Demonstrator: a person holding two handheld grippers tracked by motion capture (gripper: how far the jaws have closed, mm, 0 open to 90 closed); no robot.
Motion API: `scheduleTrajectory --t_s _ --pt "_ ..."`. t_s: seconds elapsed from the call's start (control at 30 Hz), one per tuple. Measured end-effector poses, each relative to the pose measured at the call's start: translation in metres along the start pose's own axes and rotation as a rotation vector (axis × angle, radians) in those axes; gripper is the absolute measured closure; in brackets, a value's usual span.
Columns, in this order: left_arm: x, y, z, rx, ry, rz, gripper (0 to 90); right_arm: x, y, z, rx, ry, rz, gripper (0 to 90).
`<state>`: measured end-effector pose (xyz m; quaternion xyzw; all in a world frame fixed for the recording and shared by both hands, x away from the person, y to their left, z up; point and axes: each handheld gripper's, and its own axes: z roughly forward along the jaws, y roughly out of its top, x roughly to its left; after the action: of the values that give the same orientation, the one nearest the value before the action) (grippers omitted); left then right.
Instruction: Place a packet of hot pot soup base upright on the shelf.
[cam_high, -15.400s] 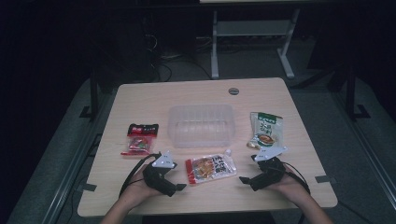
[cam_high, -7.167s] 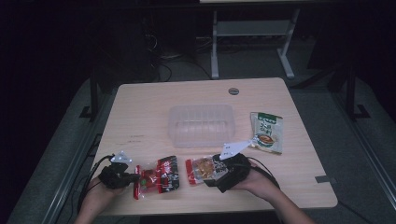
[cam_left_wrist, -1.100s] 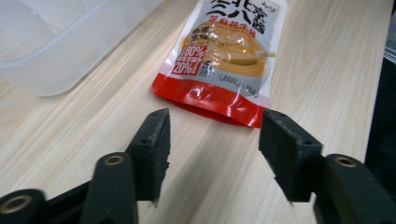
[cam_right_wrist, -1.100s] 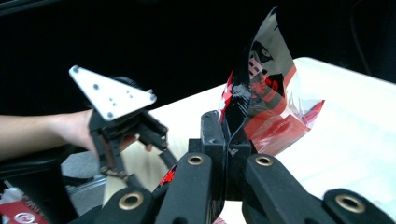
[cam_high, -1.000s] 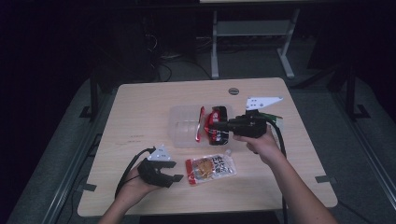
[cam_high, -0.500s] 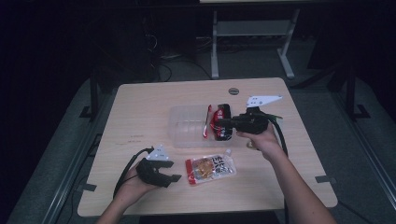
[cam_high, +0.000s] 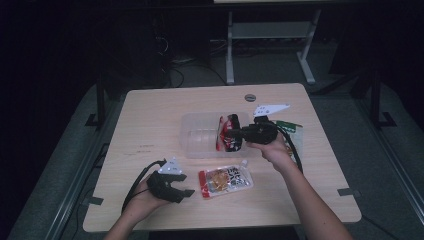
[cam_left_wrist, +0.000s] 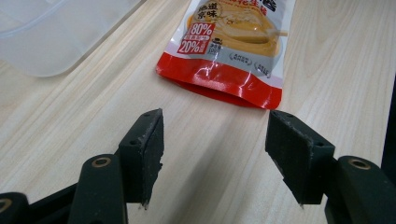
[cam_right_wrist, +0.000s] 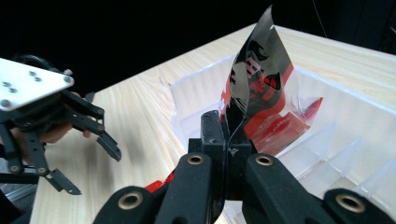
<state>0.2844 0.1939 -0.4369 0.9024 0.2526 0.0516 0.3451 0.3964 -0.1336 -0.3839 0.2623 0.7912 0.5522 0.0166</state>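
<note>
Clearly, orange pouch (cam_left_wrist: 232, 46) label reads "80%", "20%".

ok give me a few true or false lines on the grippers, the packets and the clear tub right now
1. The right gripper is shut on the red and black foil packet. True.
2. That packet lies flat on the wooden table. False: it is held over the clear plastic tub.
3. The left gripper is open with nothing between its jaws. True.
4. The red and orange sauce pouch sits inside the tub. False: it lies on the table before the left gripper.
5. The green packet lies left of the tub. False: right.
</note>
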Motion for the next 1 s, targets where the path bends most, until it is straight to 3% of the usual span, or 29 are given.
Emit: scheduleTrajectory --t_s 0.5,0.7,1.0 --pt "0.000 -0.001 0.001 0.005 -0.003 0.005 36.7 -0.007 -0.004 0.021 0.045 -0.037 -0.001 90.0" --pt "0.000 -0.002 0.002 0.002 -0.009 -0.017 36.7 -0.007 -0.004 0.024 0.047 -0.044 0.004 88.7" --pt "-0.001 -0.002 0.003 0.006 -0.011 -0.022 36.7 -0.005 -0.004 0.025 0.058 -0.062 -0.003 73.8"
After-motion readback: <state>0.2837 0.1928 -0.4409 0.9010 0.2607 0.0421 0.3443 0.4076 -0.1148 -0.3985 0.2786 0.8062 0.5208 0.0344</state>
